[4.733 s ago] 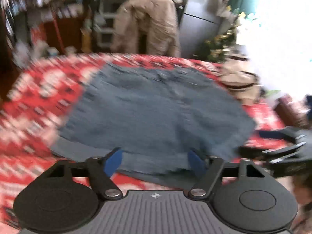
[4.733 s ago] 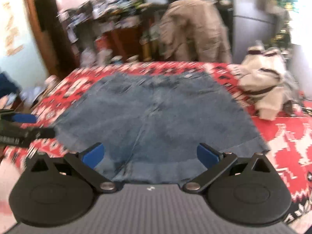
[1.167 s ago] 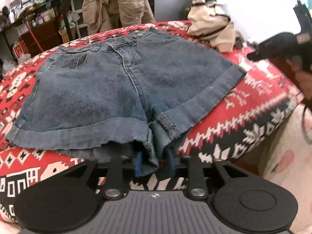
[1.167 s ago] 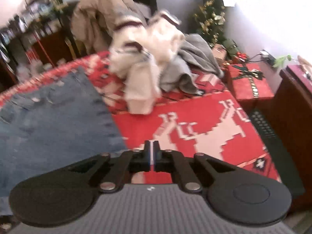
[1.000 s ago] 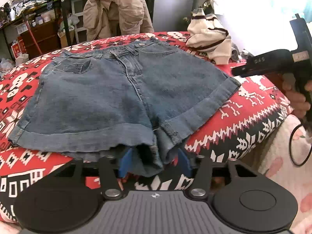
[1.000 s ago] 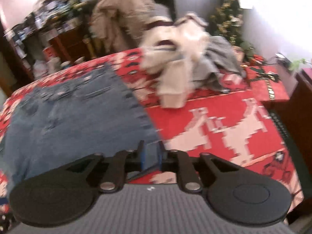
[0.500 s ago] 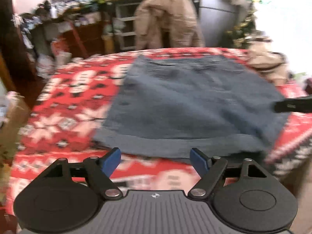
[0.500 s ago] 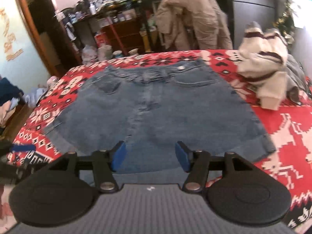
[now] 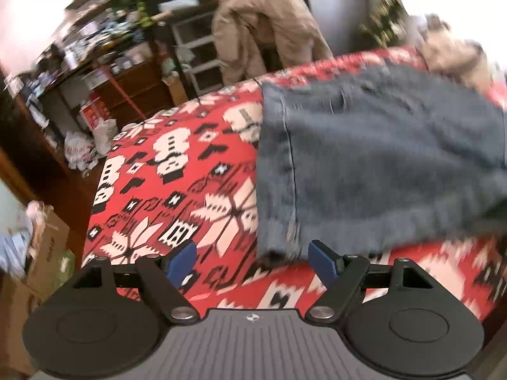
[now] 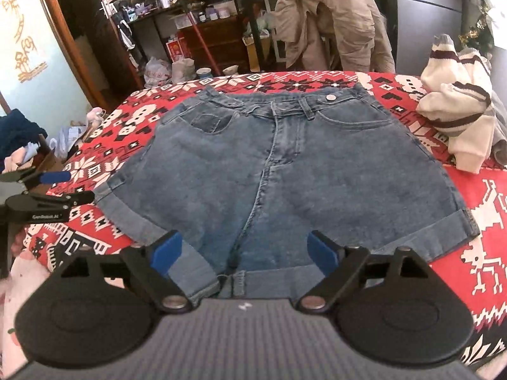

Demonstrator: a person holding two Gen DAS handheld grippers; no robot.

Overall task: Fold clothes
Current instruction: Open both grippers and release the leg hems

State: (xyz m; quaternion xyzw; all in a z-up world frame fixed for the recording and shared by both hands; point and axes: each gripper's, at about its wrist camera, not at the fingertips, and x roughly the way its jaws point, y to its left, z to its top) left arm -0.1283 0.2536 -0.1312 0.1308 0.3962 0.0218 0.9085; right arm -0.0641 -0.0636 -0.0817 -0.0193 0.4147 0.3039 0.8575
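Blue denim shorts lie flat and front up on the red patterned cloth, waistband far, cuffed leg hems near. My right gripper hovers before the crotch with its jaws opening; the blue pads stand apart and press on nothing. My left gripper is open at the left leg's outer hem corner, which sits just ahead of the gap, unpinched. In the right wrist view the left gripper shows at the left edge, beside that cuff. The left wrist view is blurred.
A cream striped sweater is heaped at the cloth's right side. A beige jacket hangs over a chair behind, among cluttered shelves. Left of the table stand cardboard boxes and bags on the floor.
The left gripper let go of the hem at the crotch and swung left to the shorts' outer corner. The right gripper swung from the sweater side to face the shorts and opened.
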